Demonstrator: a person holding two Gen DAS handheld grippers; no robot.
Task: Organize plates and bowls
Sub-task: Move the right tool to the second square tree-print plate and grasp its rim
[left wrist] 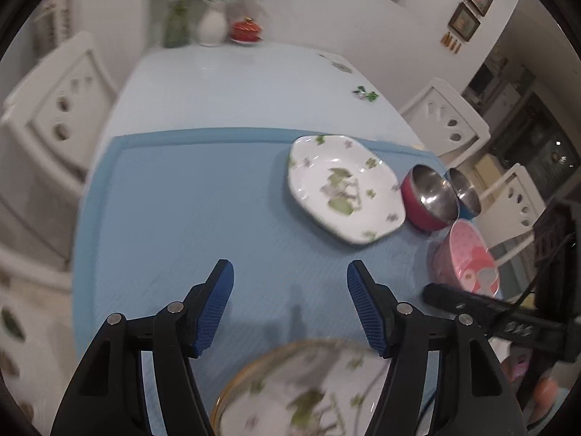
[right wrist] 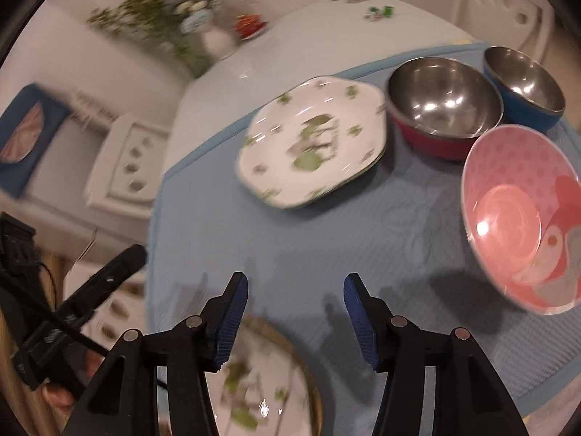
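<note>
A white angular plate with green flowers (left wrist: 345, 189) (right wrist: 314, 145) lies on the blue mat (left wrist: 181, 218) (right wrist: 363, 239). Right of it stand a red steel-lined bowl (left wrist: 430, 198) (right wrist: 441, 105), a blue steel-lined bowl (left wrist: 466, 192) (right wrist: 524, 83) and a pink patterned bowl (left wrist: 468, 258) (right wrist: 523, 218). A round gold-rimmed flowered plate (left wrist: 301, 388) (right wrist: 261, 385) lies near the front edge, blurred. My left gripper (left wrist: 290, 272) hangs open above the mat, nothing between its fingers. My right gripper (right wrist: 296, 285) is also open and empty, just above the round plate's far rim.
The table (left wrist: 236, 87) has a pale cloth. At its far end stand a white vase with flowers (left wrist: 212, 25) (right wrist: 218, 40) and a red lidded pot (left wrist: 247, 31) (right wrist: 250, 23). White chairs (left wrist: 54, 116) (right wrist: 123, 160) flank it. The other gripper's black body (left wrist: 508, 312) (right wrist: 72, 301) shows at each view's side.
</note>
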